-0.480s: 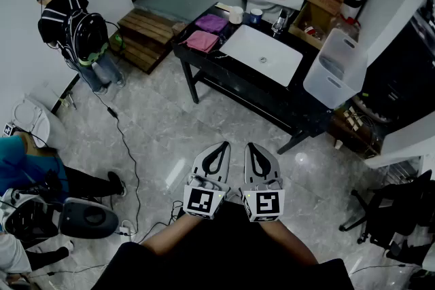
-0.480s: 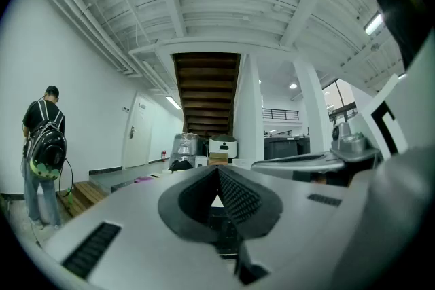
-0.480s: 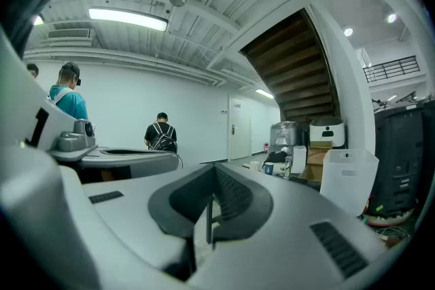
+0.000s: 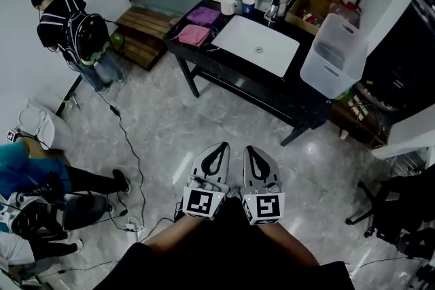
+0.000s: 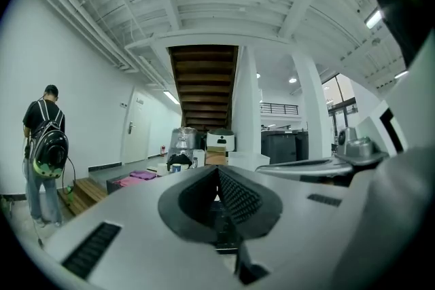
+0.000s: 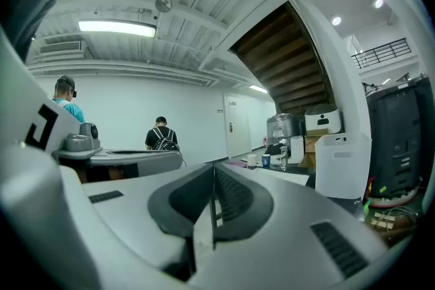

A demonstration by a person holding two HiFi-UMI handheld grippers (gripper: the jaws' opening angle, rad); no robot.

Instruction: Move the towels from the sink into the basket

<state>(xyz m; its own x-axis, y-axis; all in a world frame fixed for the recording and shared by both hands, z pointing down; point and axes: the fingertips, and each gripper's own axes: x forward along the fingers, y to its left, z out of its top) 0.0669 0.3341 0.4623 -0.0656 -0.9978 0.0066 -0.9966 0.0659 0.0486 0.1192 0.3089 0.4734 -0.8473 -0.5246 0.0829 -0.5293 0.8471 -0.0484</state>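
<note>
Both grippers hang side by side close to my body, far from the sink table. My left gripper (image 4: 222,146) and right gripper (image 4: 249,149) are shut with nothing in them; in their own views the left gripper (image 5: 217,170) and right gripper (image 6: 213,168) show closed jaws. A pink towel (image 4: 194,34) and a purple towel (image 4: 203,14) lie folded on the black table (image 4: 224,75), left of the white sink (image 4: 257,45). The white basket (image 4: 331,58) stands at the table's right end. The towels (image 5: 139,176) show small and far in the left gripper view.
A person with a backpack (image 4: 78,37) stands at the left by wooden steps (image 4: 144,37). Cups (image 4: 228,6) and a faucet (image 4: 272,11) sit behind the sink. A cable (image 4: 126,146) runs over the grey floor. Another person (image 4: 41,180) and gear sit at lower left; an office chair (image 4: 394,214) at right.
The view has shifted slightly, so the table sits a little higher in the frame. Both grippers stay shut in the same place.
</note>
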